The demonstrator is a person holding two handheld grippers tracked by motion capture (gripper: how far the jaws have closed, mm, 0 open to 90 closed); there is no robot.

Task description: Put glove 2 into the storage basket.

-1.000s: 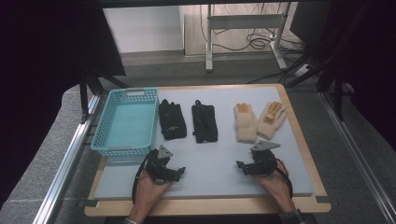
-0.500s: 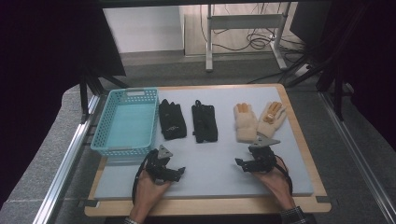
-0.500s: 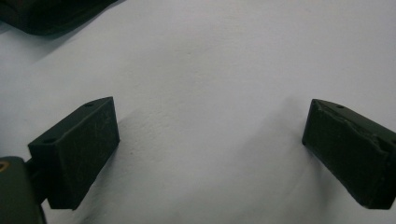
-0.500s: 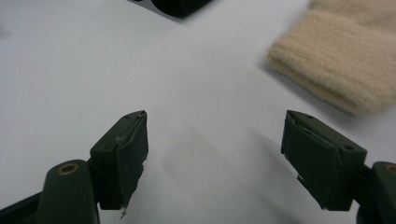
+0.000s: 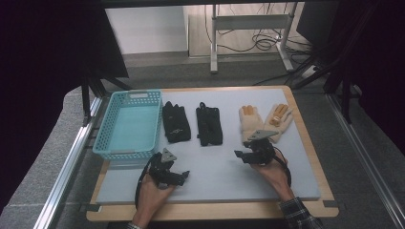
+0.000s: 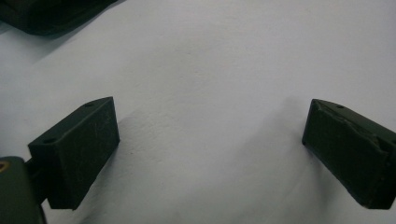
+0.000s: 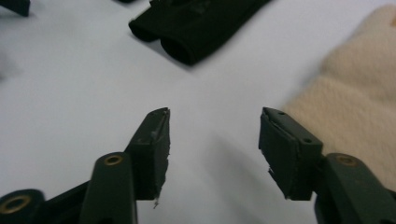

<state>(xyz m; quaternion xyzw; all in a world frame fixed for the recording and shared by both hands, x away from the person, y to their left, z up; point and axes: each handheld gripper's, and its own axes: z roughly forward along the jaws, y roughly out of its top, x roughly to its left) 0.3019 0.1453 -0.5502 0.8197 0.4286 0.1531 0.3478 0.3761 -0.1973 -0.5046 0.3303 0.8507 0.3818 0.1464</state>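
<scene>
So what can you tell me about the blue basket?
The basket is a light turquoise rectangle, plastic by the look of it, with lattice walls full of holes and a handle slot at the far end. It sits upright and empty at the left of the grey mat, beside a black glove. No gripper touches it.

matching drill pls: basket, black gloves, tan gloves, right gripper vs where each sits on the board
Things:
1. basket
2. black gloves
3. tan gloves
4. right gripper

Places:
A. far right of the row
B. near edge, just in front of the tan pair, jaws apart
C. left end of the board
D. middle, between basket and tan pair

Pairs: 1-C, 2-D, 3-A, 4-B
</scene>
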